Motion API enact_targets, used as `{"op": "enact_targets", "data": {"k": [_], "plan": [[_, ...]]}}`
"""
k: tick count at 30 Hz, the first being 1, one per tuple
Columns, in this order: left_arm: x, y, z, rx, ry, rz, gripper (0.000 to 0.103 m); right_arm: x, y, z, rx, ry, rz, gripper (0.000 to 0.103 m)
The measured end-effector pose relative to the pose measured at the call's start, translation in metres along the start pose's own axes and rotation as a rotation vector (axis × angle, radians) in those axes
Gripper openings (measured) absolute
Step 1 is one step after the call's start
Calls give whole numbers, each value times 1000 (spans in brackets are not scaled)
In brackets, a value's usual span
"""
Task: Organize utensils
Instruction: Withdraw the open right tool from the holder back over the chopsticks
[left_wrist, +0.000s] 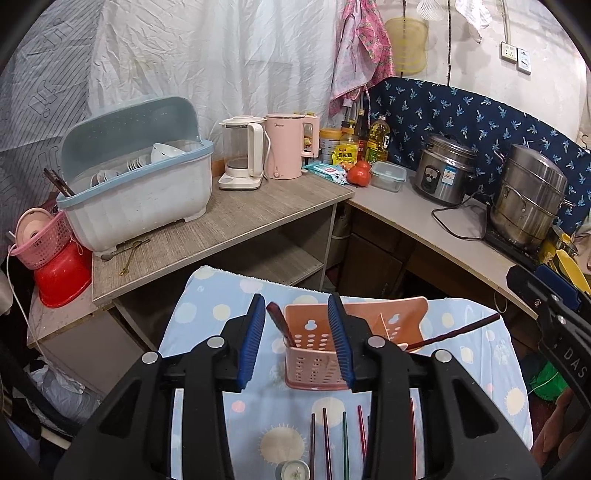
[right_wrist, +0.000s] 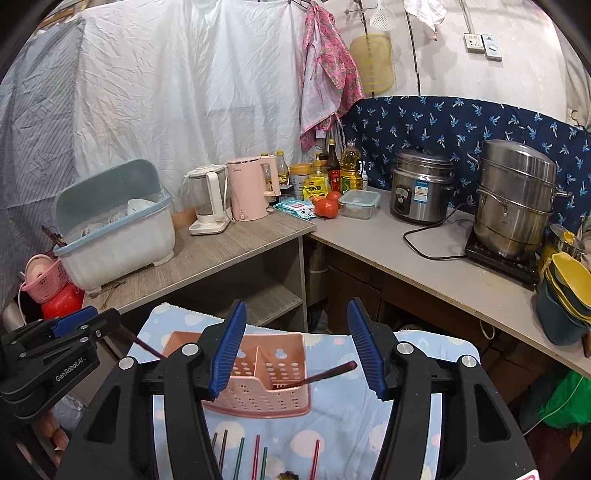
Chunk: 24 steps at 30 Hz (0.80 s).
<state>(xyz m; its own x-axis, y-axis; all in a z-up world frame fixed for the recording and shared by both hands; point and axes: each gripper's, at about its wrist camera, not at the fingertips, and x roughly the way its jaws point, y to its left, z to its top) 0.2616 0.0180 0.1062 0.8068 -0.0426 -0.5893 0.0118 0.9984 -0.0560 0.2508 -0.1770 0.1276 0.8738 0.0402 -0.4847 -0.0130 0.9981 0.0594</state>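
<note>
Both grippers gape; 2 chopsticks (right_wrist: 321, 374) in holder (right_wrist: 258, 391).

holder (left_wrist: 317, 354): pink plastic, perforated, matt
cloth (right_wrist: 343, 428): soft printed fabric, lower centre
finger pads (right_wrist: 364, 349): blue ribbed rubber-like
steamer pot (right_wrist: 513, 199): shiny metal, right
shelf top (right_wrist: 221, 251): matt woodgrain, mid-left

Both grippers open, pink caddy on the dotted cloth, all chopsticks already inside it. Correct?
Not quite. Only two chopsticks stand in the pink caddy; several loose chopsticks lie on the dotted cloth in front of it, as the right wrist view shows. The left gripper and right gripper are open, holding nothing.
</note>
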Motion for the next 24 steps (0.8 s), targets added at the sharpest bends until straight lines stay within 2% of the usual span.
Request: {"op": "enact_targets", "data": {"k": [12,21,24], "plan": [[-37,-2,-30,27,-3,-7,34,-43,6,-32,-8,8,15,57],[-58,-5,-66,42,21,-20,34,-69,2,-64,15,37,25,57],[-62,-8,-79,49,31,-17,34,-75,4,-76,0,43,5,57]]}}
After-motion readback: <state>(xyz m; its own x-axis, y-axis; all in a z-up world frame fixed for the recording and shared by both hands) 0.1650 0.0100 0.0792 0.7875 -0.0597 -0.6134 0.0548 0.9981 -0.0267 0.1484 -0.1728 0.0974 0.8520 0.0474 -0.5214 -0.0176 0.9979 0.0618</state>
